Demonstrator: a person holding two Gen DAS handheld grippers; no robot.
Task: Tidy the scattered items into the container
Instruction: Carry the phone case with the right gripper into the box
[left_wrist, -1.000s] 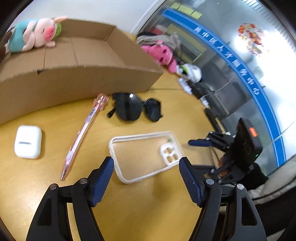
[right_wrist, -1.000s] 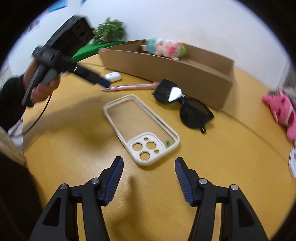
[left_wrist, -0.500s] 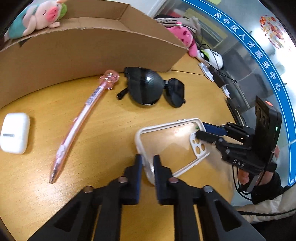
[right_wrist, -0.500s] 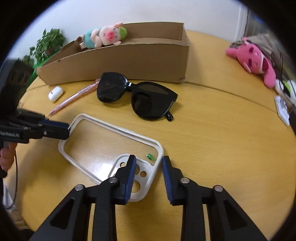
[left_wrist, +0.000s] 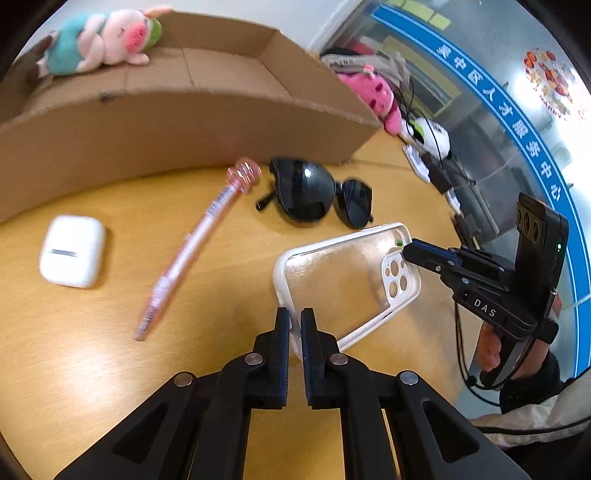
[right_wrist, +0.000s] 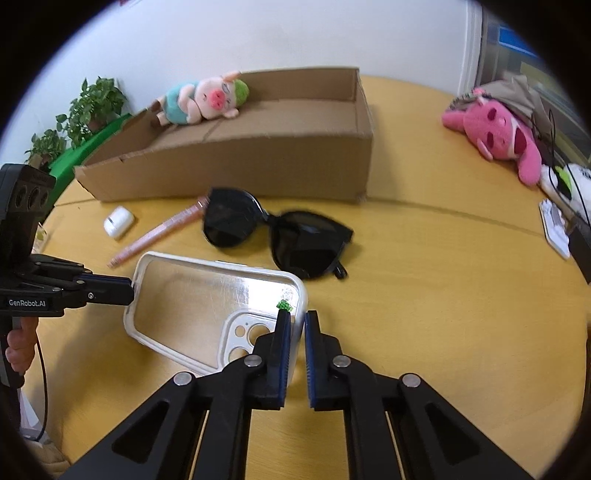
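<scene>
Phone case (left_wrist: 343, 273) clamped between both hand-held grippers' fingers.

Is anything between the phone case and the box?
The sunglasses and pen lie on the table between the case and the box, whose near wall must be cleared. Both tools hold the case.

Glossy plastic phone case (left_wrist: 343, 273), matt cardboard box (right_wrist: 258, 162)
</scene>
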